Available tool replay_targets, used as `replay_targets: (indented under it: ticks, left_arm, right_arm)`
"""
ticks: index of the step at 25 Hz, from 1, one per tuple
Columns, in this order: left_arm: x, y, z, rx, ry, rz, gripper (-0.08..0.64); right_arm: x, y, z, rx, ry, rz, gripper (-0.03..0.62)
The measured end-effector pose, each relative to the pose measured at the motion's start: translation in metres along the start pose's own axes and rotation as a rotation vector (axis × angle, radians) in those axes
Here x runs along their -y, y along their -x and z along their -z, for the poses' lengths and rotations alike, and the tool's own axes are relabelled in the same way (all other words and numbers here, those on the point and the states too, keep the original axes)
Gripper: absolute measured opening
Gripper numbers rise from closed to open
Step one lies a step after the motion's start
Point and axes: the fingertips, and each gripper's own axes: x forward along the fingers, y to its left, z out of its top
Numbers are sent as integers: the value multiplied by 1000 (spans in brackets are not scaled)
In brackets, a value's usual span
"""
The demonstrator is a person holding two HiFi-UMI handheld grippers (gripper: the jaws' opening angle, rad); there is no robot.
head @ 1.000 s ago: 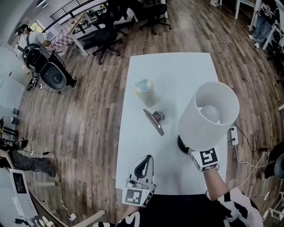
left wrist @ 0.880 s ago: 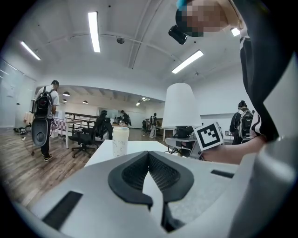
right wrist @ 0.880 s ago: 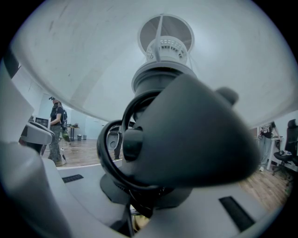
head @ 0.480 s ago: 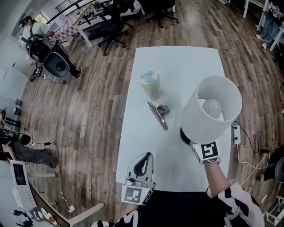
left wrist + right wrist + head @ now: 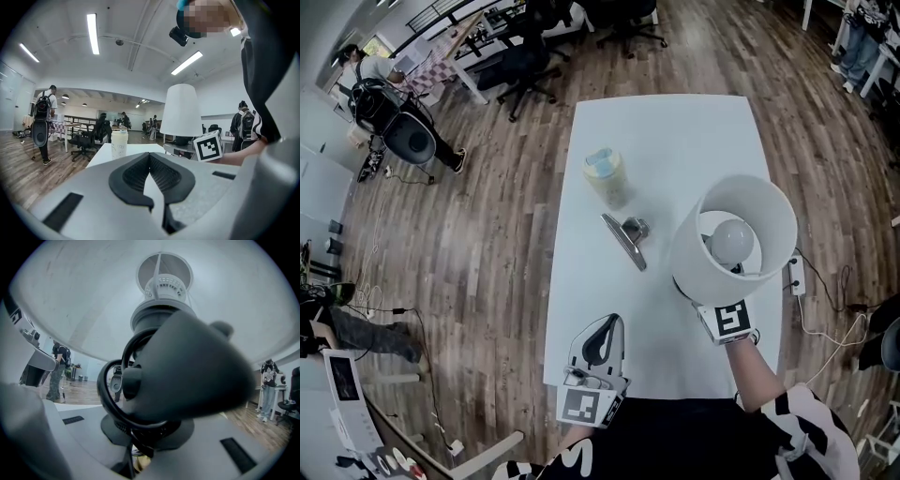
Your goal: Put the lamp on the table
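Matt white shade on the lamp, its black base smooth; under the lamp a smooth white table; left of it a shiny metal piece; beyond, wood-plank floor.

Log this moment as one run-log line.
right gripper: shut on lamp | lamp: upright over right side of table, touchdown unclear | left gripper: shut, empty, near table edge | step: lamp not yet released

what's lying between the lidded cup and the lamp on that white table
A silvery metal lever handle lies on the white table between the lidded cup and the lamp. The head view shows it.
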Motion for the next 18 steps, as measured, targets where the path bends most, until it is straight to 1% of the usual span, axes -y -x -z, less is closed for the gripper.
replay_targets:
  ticks: [4,8,10,13,15,18]
  left_arm:
    - [5,-4,0,2,-5,20,4]
    - [7,-8,-4,17,-11,35,5]
    - [9,-12,-7,26,-10,49,4]
    - [16,-17,-10,37,-6,81,5]
    - [19,-20,-12,48,-11,103,4]
    - [22,-28,-15,68,-14,134,5]
  right_arm:
    - [1,-2,3,-9,-8,7,66]
    - [-1,-1,11,-39,-37,15,68]
    - [1,3,11,-54,-54,24,98]
    - [2,23,18,-83,-94,34,146]
    - [-2,35,23,-102,-106,35,148]
    - [-7,49,24,-118,-95,37,155]
